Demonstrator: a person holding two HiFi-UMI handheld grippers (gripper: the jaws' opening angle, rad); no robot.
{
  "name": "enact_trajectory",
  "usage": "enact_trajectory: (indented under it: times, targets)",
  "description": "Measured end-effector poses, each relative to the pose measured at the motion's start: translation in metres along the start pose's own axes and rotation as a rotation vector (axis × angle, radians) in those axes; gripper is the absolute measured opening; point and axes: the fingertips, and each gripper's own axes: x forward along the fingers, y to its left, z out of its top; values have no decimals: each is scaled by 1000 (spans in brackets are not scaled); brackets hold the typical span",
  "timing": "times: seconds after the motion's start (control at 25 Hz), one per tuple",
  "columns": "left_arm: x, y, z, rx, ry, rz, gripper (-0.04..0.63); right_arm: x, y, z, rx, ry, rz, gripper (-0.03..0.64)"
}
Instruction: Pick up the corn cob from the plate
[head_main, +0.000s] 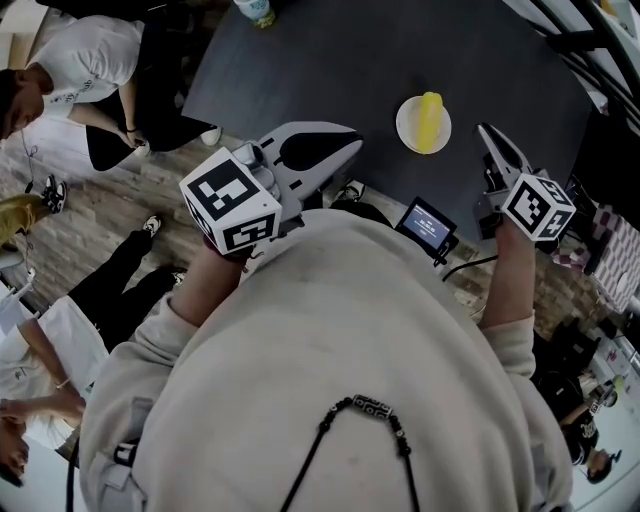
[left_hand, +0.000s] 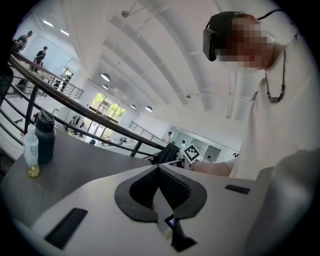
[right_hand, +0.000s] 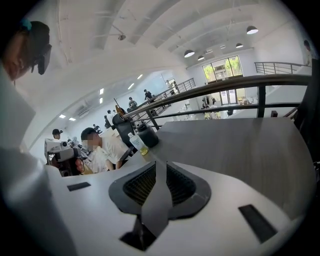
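Far right on the table (head_main: 300, 70), the corn cob (head_main: 430, 118) lies on its plate (head_main: 408, 130); nearer, left gripper (head_main: 347, 138) and right gripper (head_main: 484, 132) hang clenched, empty, the lift outstanding.

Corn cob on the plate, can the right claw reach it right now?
Probably yes: the corn cob lies uncovered on the white plate, nothing stands between it and the right claw, though that claw is shut and must open.

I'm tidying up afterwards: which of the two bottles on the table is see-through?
The smaller bottle, with yellowish liquid at its bottom. The taller flask beside it is dark and opaque.
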Motion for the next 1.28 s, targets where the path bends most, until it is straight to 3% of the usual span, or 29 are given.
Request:
enact_trajectory:
  times: [0.72, 1.0, 1.28]
  targets:
    - [-40, -8, -14, -26, -65, 120, 0, 34, -22, -32, 49, 123, -40, 112]
    - [-54, -11, -18, -39, -86, 162, 0, 55, -34, -60, -1, 240, -72, 135]
    - [-54, -6, -21, -52, -89, 177, 0, 71, -64, -82, 32, 310, -116, 156]
